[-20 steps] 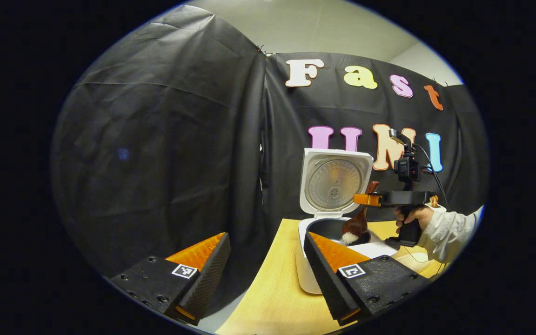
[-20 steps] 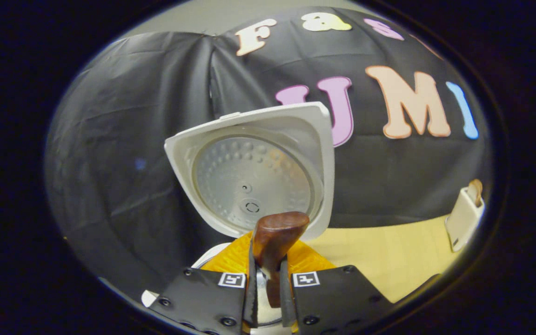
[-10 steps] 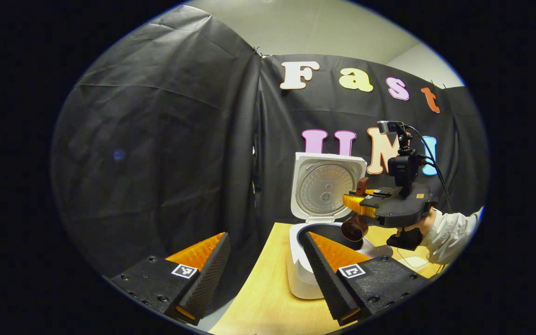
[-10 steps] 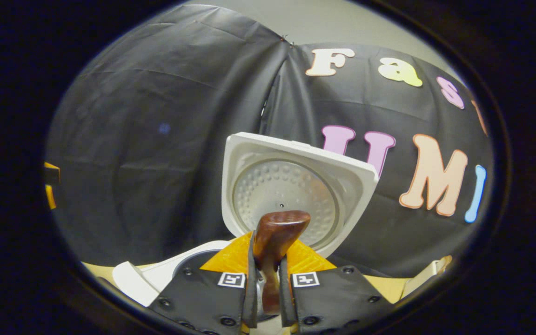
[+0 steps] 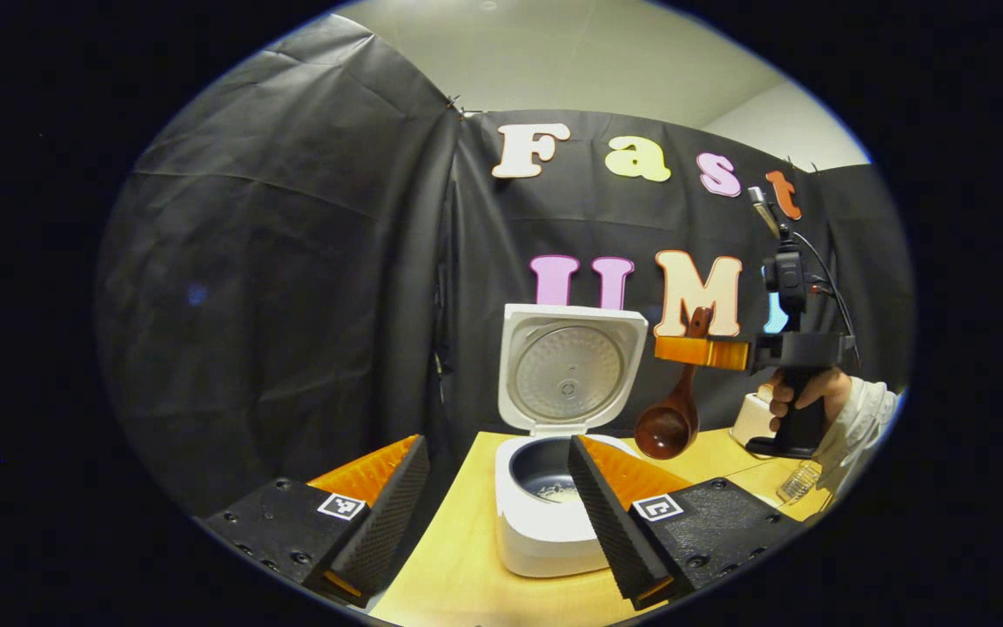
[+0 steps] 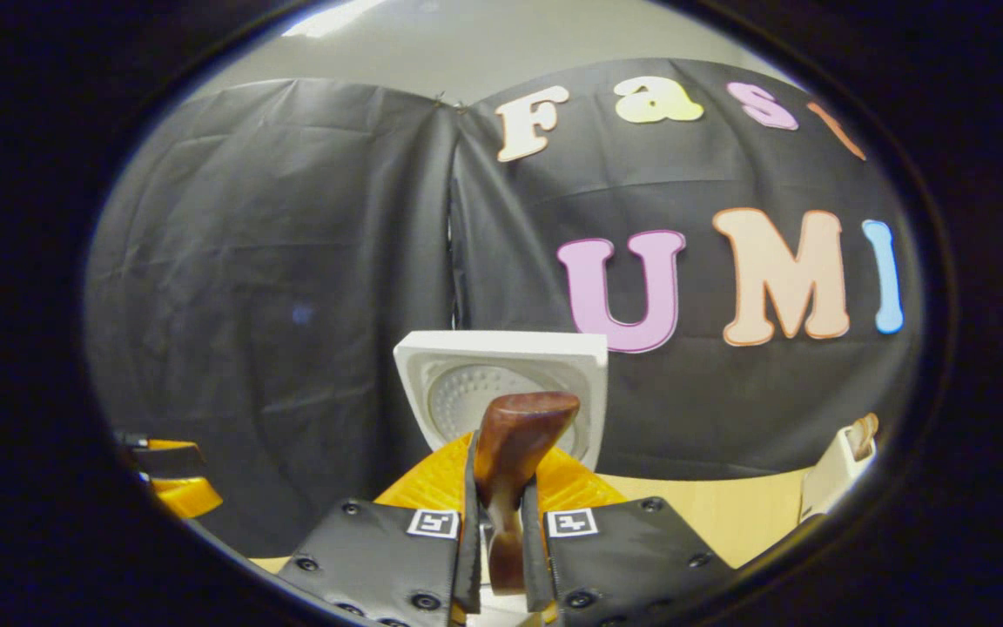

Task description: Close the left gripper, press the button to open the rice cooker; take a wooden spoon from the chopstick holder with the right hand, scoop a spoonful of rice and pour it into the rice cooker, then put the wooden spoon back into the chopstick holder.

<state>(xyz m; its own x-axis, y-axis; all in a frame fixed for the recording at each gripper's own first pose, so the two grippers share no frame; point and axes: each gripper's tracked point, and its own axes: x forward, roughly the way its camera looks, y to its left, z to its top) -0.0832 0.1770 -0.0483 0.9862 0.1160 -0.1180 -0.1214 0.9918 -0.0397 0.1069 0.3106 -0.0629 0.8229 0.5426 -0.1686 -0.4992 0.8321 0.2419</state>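
The white rice cooker (image 5: 545, 540) stands on the table with its lid (image 5: 571, 370) up, and a little rice lies in the dark inner pot (image 5: 545, 483). My left gripper (image 5: 497, 446) is open and empty in front of it. To the right of the lid and above the table, my right gripper (image 5: 684, 351) is shut on the wooden spoon (image 5: 667, 427), whose empty bowl hangs down. In the right gripper view, the right gripper (image 6: 500, 461) pinches the spoon handle (image 6: 519, 427), with the cooker's lid (image 6: 501, 374) behind it.
A white chopstick holder (image 5: 752, 416) stands at the back right of the wooden table (image 5: 449, 575), also seen as the holder (image 6: 832, 466) in the right gripper view. A clear glass (image 5: 802, 479) sits near the person's hand (image 5: 806, 392). The left gripper (image 6: 166, 475) shows at the far left.
The right gripper has lifted the spoon out of the pot and drawn it up and to the right, away from the cooker. The spoon's bowl is now empty and rice lies in the pot.
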